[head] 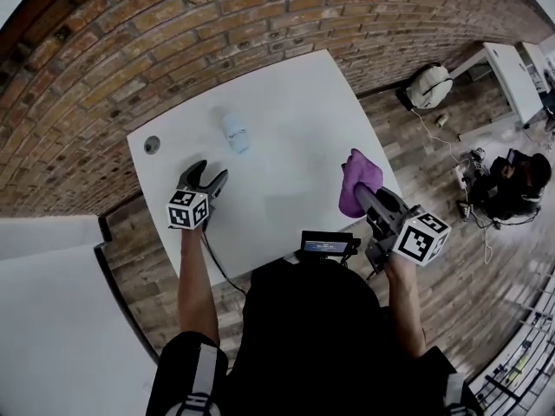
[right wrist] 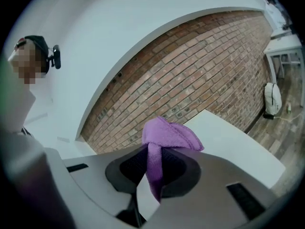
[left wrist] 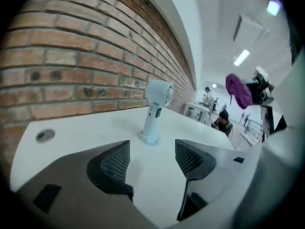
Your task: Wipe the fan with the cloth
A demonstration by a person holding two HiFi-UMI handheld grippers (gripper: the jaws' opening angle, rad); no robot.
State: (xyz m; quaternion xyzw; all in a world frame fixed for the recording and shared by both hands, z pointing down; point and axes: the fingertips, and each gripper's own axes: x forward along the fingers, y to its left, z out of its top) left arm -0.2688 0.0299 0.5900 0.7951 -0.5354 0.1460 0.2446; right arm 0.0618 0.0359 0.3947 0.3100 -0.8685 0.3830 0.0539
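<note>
Bearing fan [head: 235, 133]: table [head: 295, 102] seemingly abutting wall [head: 217, 24].

No word, brand or number can be read in any view. Only black-and-white square patterns, without letters, are carried by the left marker cube [head: 188, 210] and the right marker cube [head: 422, 238]. Lit lines are shown on the small screen [head: 327, 246] at the person's chest, but they are too small to be read.

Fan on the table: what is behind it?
A brick wall stands behind the fan. The bit of wall right behind its head is covered.
</note>
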